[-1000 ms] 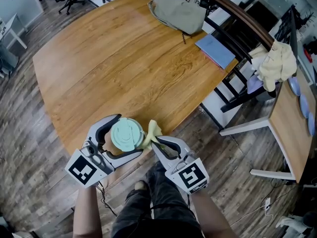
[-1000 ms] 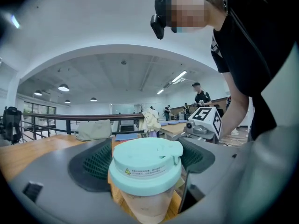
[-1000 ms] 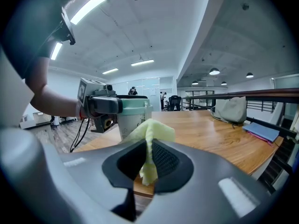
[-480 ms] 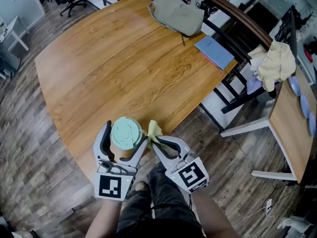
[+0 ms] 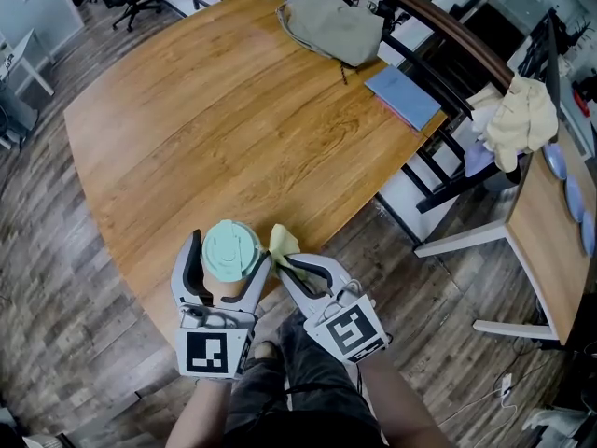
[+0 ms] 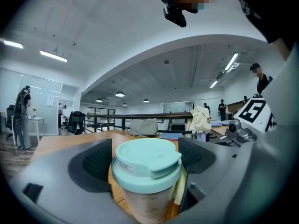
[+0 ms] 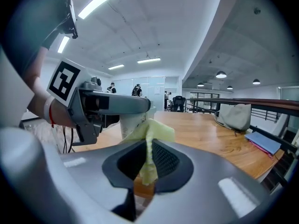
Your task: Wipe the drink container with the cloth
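A paper drink cup with a mint-green lid (image 5: 230, 250) (image 6: 147, 164) stands upright near the front edge of the wooden table (image 5: 215, 119). My left gripper (image 5: 229, 261) (image 6: 145, 158) is shut on the cup, one jaw on each side of it. A pale yellow cloth (image 5: 283, 242) (image 7: 148, 139) is pinched in my right gripper (image 5: 280, 259) (image 7: 147, 158), which is shut on it. The cloth sits just right of the cup (image 7: 131, 122), against the left gripper's right jaw.
A grey-green bag (image 5: 334, 21) and a blue folder (image 5: 405, 94) lie at the table's far right edge. Dark railing and chairs stand right of the table, with a bundle of light fabric (image 5: 519, 119) draped there. A second table edge (image 5: 546, 222) is at the far right.
My left gripper swung from the cup's left side to directly in front of it and stayed closed on the cup. The cup and cloth shifted slightly left.
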